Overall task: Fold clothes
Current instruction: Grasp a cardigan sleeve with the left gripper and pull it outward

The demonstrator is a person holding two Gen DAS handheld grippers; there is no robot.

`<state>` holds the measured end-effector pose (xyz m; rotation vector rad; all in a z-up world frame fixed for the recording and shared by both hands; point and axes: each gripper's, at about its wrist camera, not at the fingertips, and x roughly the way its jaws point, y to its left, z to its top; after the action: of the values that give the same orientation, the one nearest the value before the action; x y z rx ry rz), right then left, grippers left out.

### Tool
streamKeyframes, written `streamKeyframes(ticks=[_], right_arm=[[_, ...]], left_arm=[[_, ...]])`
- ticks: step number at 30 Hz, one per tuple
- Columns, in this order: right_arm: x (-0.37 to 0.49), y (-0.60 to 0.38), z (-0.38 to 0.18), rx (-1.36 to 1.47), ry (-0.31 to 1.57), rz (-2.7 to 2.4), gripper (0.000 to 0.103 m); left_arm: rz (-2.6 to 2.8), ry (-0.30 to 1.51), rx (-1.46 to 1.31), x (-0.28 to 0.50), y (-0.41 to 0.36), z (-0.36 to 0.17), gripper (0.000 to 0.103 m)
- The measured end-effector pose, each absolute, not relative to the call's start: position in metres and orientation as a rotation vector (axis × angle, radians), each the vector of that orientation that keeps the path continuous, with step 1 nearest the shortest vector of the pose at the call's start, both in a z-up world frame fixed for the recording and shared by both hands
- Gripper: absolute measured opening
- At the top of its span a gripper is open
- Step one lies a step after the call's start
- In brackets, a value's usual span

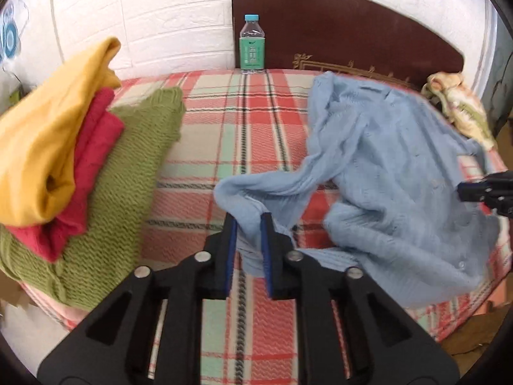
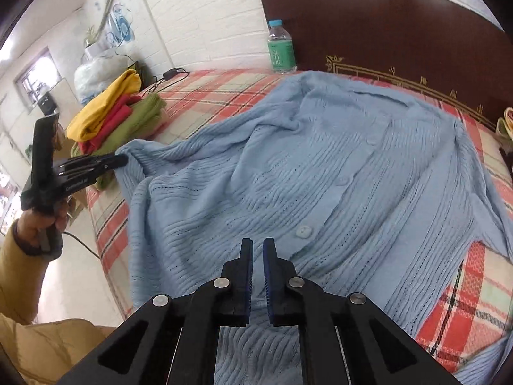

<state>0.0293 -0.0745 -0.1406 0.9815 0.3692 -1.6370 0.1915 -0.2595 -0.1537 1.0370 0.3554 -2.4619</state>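
Note:
A light blue knit cardigan lies spread, buttons up, on the plaid bedspread. In the left wrist view the cardigan is rumpled at the right. My left gripper is shut on the cardigan's sleeve end and holds it raised; it also shows in the right wrist view at the sleeve's tip. My right gripper is shut on the cardigan's lower hem, with a narrow gap showing at its fingertips.
A stack of folded clothes, yellow, red and green, sits at the bed's left. A water bottle stands by the dark headboard. A floral cloth lies at the far right. A white brick wall is behind.

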Motion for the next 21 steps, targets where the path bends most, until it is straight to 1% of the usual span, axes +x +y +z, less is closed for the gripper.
streamKeyframes(ticks=[1,3,4,5,9,10,11,12,13,15,16,18,21], right_arm=[[0.036,-0.073,-0.139,0.96,0.365,-1.606,0.012],[0.064,-0.077,-0.134,0.889,0.41,-1.511,0.024],[0.079,-0.081,-0.133,0.863,0.438,-1.461,0.036],[0.094,-0.085,-0.134,0.852,0.462,-1.415,0.044],[0.137,-0.109,-0.161,0.841,0.633,-1.34,0.044],[0.145,-0.115,-0.169,0.841,0.679,-1.332,0.042],[0.148,-0.119,-0.175,0.85,0.709,-1.333,0.029],[0.146,-0.118,-0.177,0.852,0.718,-1.348,0.019],[0.143,-0.117,-0.177,0.847,0.72,-1.369,0.008],[0.132,-0.111,-0.172,0.843,0.7,-1.414,0.005],[0.122,-0.106,-0.165,0.847,0.662,-1.44,0.004],[0.102,-0.095,-0.152,0.854,0.586,-1.491,0.004],[0.071,-0.08,-0.134,0.863,0.476,-1.568,0.004]], left_arm=[[-2.499,0.383,1.032,0.196,-0.257,-0.154,0.05],[-2.572,0.438,1.019,0.204,-0.253,-0.154,0.069],[-2.608,0.466,1.013,0.209,-0.251,-0.154,0.07],[-2.635,0.503,1.026,0.21,-0.249,-0.156,0.07],[-2.609,0.545,1.123,0.193,-0.241,-0.176,0.071],[-2.599,0.571,1.147,0.187,-0.241,-0.183,0.071],[-2.591,0.586,1.167,0.183,-0.242,-0.189,0.07],[-2.577,0.557,1.182,0.179,-0.24,-0.193,0.061],[-2.56,0.511,1.196,0.177,-0.239,-0.197,0.041],[-2.533,0.428,1.2,0.175,-0.24,-0.195,0.018],[-2.522,0.412,1.182,0.176,-0.244,-0.191,0.016],[-2.49,0.375,1.134,0.178,-0.252,-0.181,0.009],[-2.432,0.322,1.068,0.186,-0.267,-0.163,0.009]])
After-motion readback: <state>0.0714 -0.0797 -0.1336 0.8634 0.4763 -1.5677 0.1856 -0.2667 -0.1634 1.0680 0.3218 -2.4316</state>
